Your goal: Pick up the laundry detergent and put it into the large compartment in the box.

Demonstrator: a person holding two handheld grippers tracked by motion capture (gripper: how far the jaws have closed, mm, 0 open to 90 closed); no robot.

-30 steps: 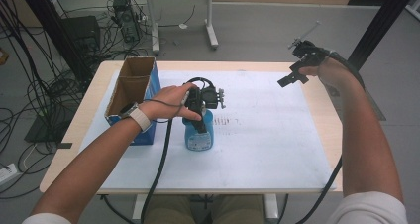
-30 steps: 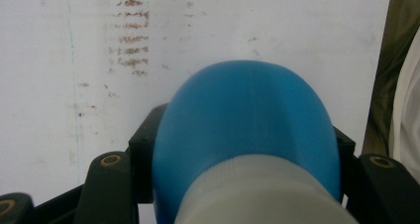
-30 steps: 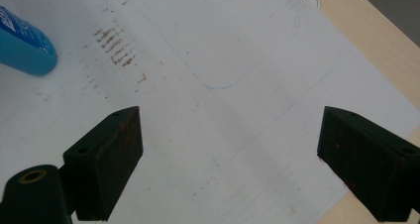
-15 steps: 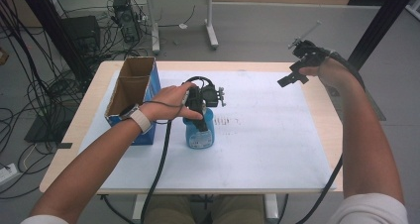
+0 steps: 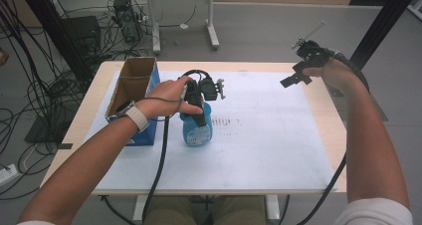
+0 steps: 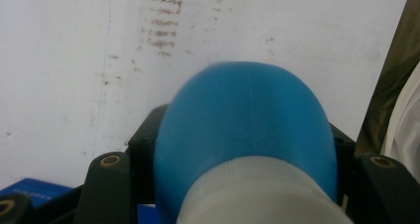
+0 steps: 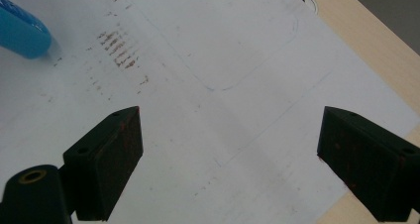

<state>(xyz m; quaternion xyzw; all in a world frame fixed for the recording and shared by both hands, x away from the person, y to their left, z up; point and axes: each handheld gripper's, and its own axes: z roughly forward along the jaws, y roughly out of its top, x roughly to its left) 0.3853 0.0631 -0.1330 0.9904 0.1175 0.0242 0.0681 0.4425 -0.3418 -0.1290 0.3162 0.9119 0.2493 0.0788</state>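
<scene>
The cardboard box (image 5: pixel 130 93) is sitting at the left edge of the desk (image 5: pixel 326 125). Just beside it, the left gripper (image 5: pixel 200 116) is clenching its jaws on the blue bottle (image 5: pixel 197 130), which is resting on the white sheet (image 5: pixel 268 145). The right gripper (image 5: pixel 294 78) is hovering above the desk's far right corner, jaws released wide.

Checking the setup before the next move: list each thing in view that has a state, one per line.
Blue bottle: gripped by the left tongs, base over the white sheet; whether it touches the sheet, can't tell.
Left tongs: shut on the blue bottle.
Right tongs: open, holding nothing, raised near the table's far right edge.
Cardboard box: open at the top, standing at the table's left.
White sheet: flat on the table, rust-brown smudges near its middle.
</scene>
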